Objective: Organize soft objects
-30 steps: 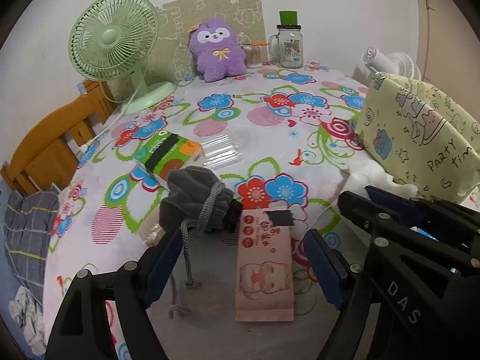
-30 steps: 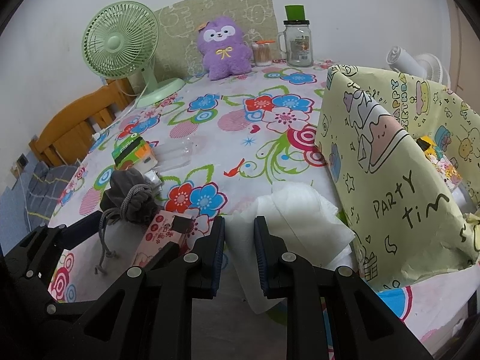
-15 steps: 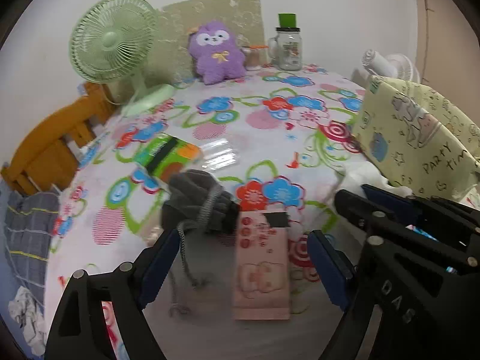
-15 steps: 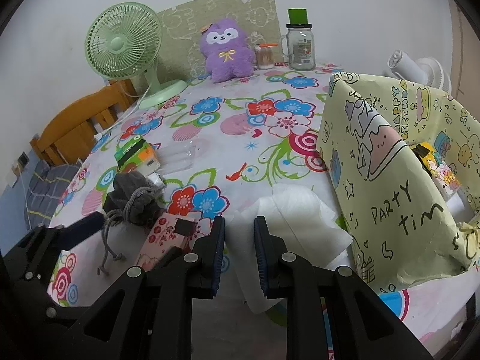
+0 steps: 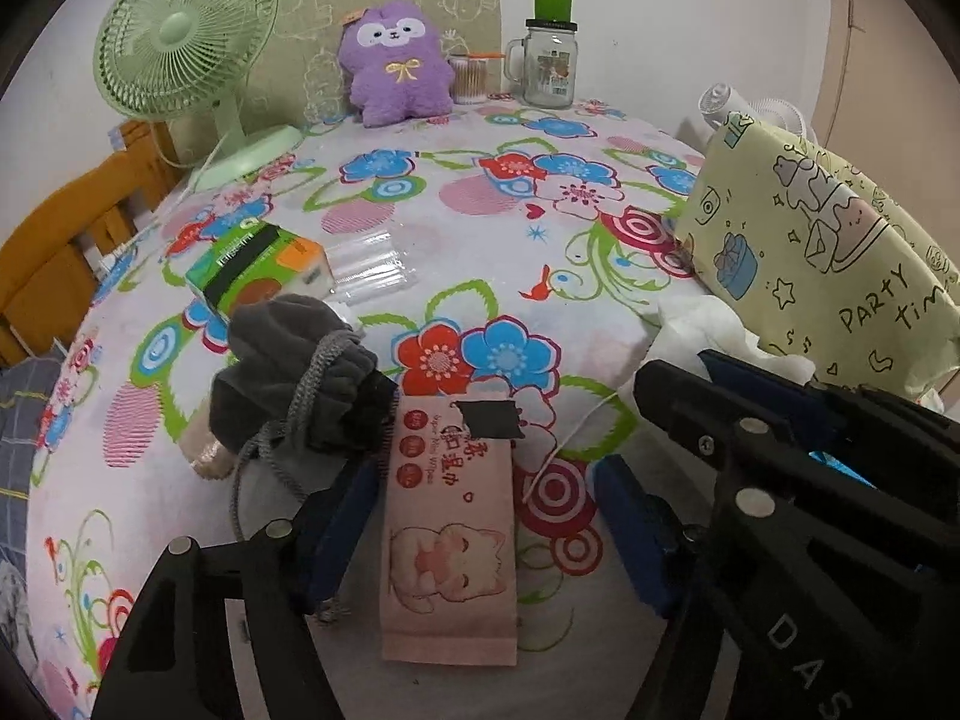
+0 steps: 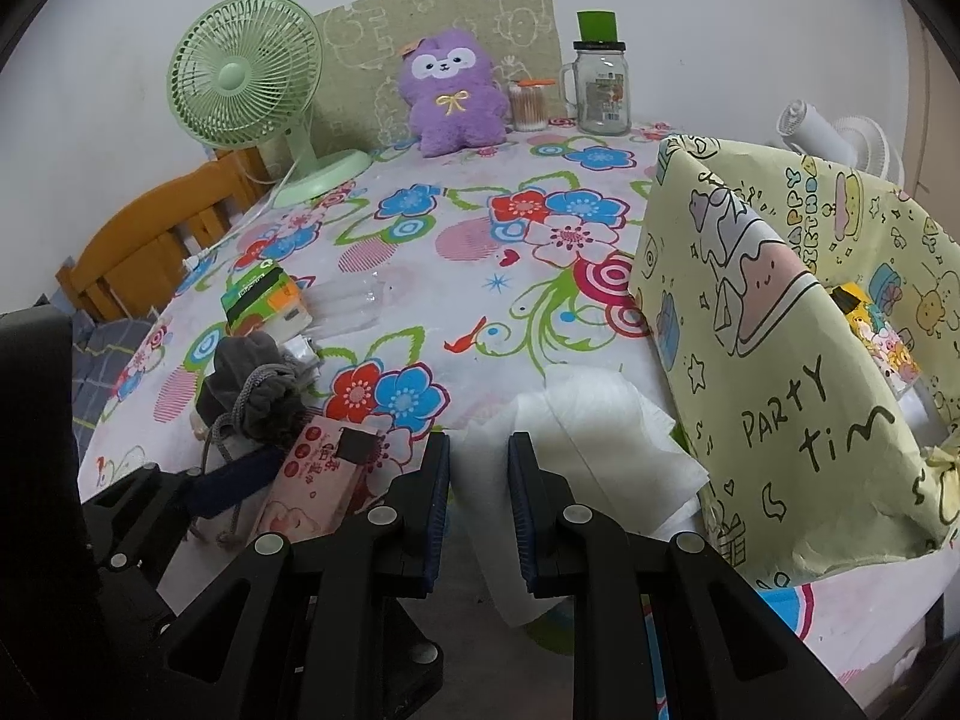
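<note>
A pink wet-wipes pack [image 5: 450, 540] lies flat on the flowered tablecloth [image 5: 480, 228], between the fingers of my left gripper [image 5: 486, 525]. Its jaws are closing; the left pad sits beside the pack's edge and the right pad [image 5: 630, 540] is still apart from it. A grey drawstring pouch [image 5: 288, 372] rests just beyond the left finger. My right gripper [image 6: 480, 480] is shut on a white tissue [image 6: 600, 438], which bunches between its pads beside the yellow party bag [image 6: 780, 372]. A purple plush [image 5: 396, 66] sits at the table's far edge.
A green and orange tissue pack [image 5: 252, 264] and a clear wrapper [image 5: 372, 264] lie behind the pouch. A green fan [image 5: 186, 42], a glass jar [image 5: 549, 60] and a cotton-swab tub [image 5: 468, 78] stand at the back. A wooden chair [image 5: 54, 240] is at the left.
The left gripper's jaws have narrowed around the pink pack, and it has tipped slightly closer to the pack. The right gripper and its tissue have not moved.
</note>
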A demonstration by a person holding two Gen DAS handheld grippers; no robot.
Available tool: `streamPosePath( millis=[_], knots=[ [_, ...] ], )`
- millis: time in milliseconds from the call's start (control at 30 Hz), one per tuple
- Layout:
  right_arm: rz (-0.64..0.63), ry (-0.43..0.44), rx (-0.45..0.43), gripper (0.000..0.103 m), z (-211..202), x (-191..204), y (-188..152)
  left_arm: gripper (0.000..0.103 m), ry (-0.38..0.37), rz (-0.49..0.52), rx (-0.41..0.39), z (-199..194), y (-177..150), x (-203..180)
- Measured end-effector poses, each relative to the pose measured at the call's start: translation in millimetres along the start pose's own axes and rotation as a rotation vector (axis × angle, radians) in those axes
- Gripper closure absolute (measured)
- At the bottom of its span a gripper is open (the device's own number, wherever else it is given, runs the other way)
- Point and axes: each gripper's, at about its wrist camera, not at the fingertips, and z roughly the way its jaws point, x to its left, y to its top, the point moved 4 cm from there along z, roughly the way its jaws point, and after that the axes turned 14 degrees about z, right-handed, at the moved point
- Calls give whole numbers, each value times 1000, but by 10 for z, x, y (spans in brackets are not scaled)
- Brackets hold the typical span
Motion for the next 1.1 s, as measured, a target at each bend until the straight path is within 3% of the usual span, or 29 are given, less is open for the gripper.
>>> streamPosePath(
  millis=[100,167,233,633,1100],
  knots=[
    [4,1,2,80,11,-3,4,35,-13,1,-3,-12,2,-12],
    [4,0,1,80,9,-1,4,45,-14,0,-6,-26,4,-15],
    [3,-1,0,80,4,2,4,61,-18,-2,-8,-41,6,-17],
    [-3,4,-25,80,-113,37,1,63,-18,-6,-39,-191,24,-17],
    [-13,35,-126,80,-621,160,170,63,12,1,-128,-674,211,-50]
  ],
)
